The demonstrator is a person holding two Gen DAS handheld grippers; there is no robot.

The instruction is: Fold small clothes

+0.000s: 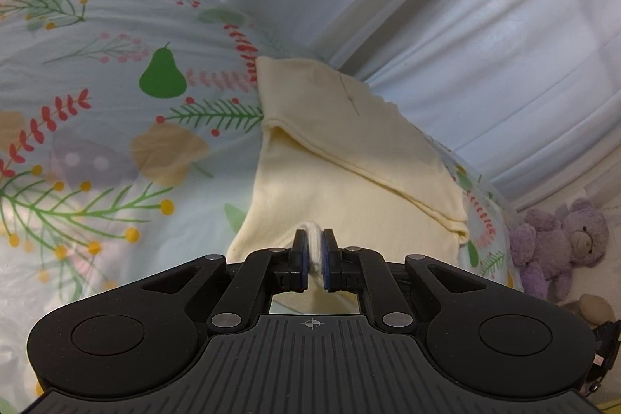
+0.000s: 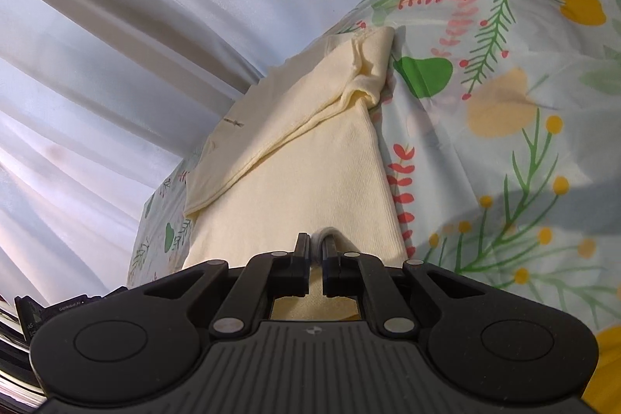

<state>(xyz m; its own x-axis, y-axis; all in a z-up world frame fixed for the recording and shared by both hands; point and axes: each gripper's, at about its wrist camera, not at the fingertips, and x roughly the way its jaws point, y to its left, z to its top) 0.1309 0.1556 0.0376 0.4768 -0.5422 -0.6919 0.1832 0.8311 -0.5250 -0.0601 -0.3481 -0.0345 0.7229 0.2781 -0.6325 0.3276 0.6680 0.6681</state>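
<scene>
A pale yellow garment point(image 1: 349, 158) lies on a floral bedsheet point(image 1: 97, 103), with one part folded over along a diagonal hem. My left gripper point(image 1: 314, 243) is shut on the garment's near edge, a pinch of cloth showing between the fingers. In the right wrist view the same garment point(image 2: 302, 173) stretches away from me, a sleeve bunched at its far end. My right gripper point(image 2: 318, 247) is shut on another point of the near edge.
White curtains point(image 1: 485, 26) hang close behind the bed, and also show in the right wrist view point(image 2: 116, 45). A purple teddy bear point(image 1: 559, 239) sits at the right beside the bed. The floral bedsheet point(image 2: 504, 103) spreads to the right.
</scene>
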